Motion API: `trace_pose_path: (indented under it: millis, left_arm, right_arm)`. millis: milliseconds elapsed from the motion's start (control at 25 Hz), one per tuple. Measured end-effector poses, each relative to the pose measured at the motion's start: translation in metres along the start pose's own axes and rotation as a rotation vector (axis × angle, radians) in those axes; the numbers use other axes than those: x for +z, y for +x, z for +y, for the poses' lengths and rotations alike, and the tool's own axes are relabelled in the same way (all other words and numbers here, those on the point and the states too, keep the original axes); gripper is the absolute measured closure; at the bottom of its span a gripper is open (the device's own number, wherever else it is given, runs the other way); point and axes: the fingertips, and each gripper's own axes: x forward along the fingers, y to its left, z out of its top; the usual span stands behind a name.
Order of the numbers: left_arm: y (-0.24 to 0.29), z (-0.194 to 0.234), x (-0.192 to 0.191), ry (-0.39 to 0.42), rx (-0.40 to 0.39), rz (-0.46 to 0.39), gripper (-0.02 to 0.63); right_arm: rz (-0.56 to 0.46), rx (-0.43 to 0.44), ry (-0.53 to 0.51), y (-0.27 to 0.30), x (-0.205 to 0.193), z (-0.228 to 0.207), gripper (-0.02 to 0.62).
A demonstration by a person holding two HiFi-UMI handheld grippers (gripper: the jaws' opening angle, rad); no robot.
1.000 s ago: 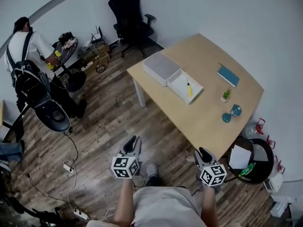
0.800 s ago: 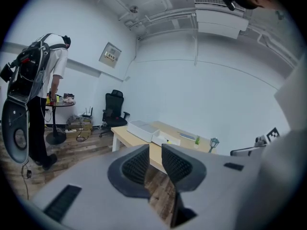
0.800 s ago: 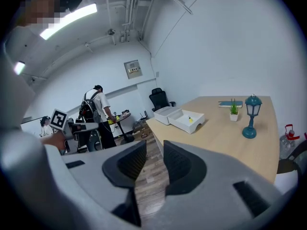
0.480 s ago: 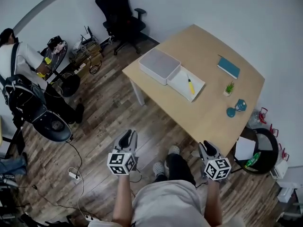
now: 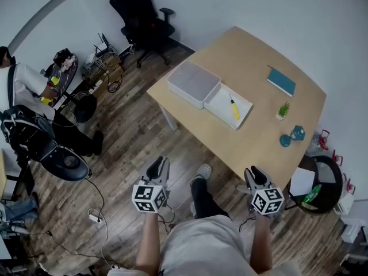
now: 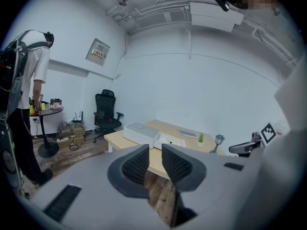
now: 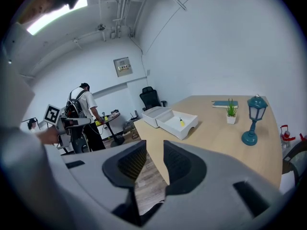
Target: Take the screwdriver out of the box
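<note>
Left claw (image 5: 160,164) and right claw (image 5: 255,173) are both just hanging out low over the wood floor (image 5: 132,137), held in front of the person's body. Neither is anywhere near the worktop (image 5: 253,137) yet.

Looking along the left claw (image 6: 154,150), its jaws sit a slim gap apart, released, with only floor and worktop edge showing between them. It's the same with the right claw (image 7: 154,147): a narrow gap, gripping nothing.

The screwdriver (image 5: 234,109), yellow handle, lies flat in the open white half of the box (image 5: 220,99) on the worktop. It's well apart from both claws, ahead and off to the right of the left one, and ahead and a bit left of the right one. From the right claw's camera the screwdriver (image 7: 182,122) shows up straight ahead, just right of the jaw gap, inside the box (image 7: 188,127).
</note>
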Motion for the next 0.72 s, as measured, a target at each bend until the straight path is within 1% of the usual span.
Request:
trace_pose_path:
  millis: [120, 280, 360, 520, 600, 720]
  left_arm:
    - [0.025, 0.005, 0.009, 0.015, -0.023, 0.021, 0.531]
    - [0.064, 0.011, 0.024, 0.047, -0.058, 0.053, 0.531]
    - [0.082, 0.014, 0.031, 0.05, -0.067, 0.066, 0.531]
    - [0.117, 0.023, 0.045, 0.025, -0.079, 0.089, 0.531]
    - [0.134, 0.025, 0.052, 0.038, -0.087, 0.102, 0.531]
    - [0.163, 0.03, 0.065, 0.057, -0.099, 0.105, 0.531]
  right_arm:
    - [0.011, -0.015, -0.012, 0.024, 0.012, -0.008, 0.48]
    - [-0.007, -0.041, 0.004, 0.052, 0.04, -0.027, 0.48]
    - [-0.019, -0.053, 0.012, 0.064, 0.054, -0.038, 0.48]
    - [-0.04, -0.078, 0.049, 0.089, 0.077, -0.06, 0.48]
    - [-0.041, -0.086, 0.059, 0.103, 0.088, -0.072, 0.48]
    - [-0.036, -0.096, 0.046, 0.125, 0.103, -0.091, 0.48]
